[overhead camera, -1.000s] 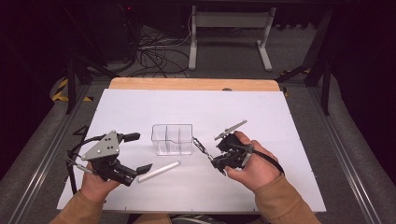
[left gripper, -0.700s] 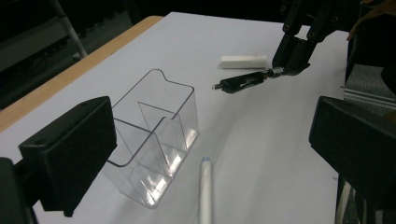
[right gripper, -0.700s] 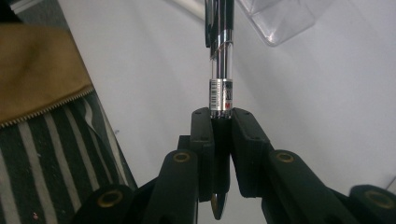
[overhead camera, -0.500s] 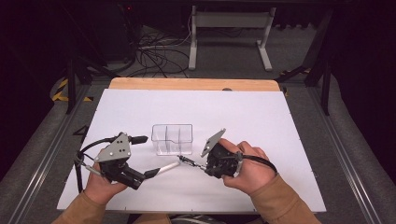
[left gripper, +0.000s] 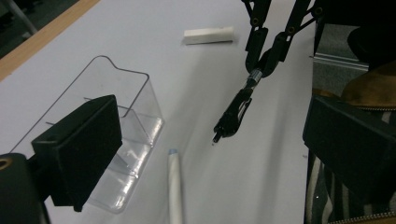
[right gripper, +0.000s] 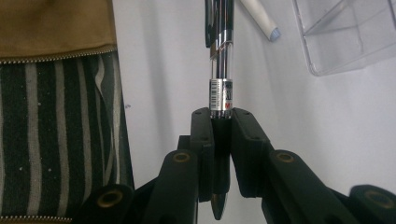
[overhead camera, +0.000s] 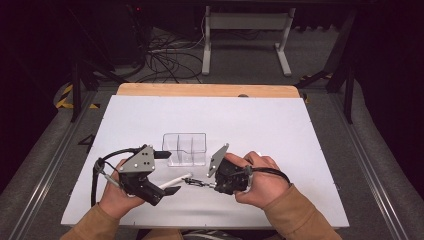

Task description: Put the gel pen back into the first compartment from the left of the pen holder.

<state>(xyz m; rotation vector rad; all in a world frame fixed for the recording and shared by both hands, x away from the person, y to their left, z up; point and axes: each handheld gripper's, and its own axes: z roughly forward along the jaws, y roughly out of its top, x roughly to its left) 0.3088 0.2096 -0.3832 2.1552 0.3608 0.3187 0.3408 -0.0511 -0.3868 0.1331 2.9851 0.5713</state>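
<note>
White table (overhead camera: 280,130): clear organizer (overhead camera: 185,148) beside white marker (overhead camera: 176,180)

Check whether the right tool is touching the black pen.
Touching: the right gripper view shows the right tool clamped on the black pen, jaws pressed against its barrel.

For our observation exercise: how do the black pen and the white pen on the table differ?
The black pen is dark with a shiny metal barrel; the white pen is plain white with a bluish tip. The black pen is clamped in the right hand-held gripper above the table; the white pen lies free beside the clear organizer. Both are slim writing tools.
</note>
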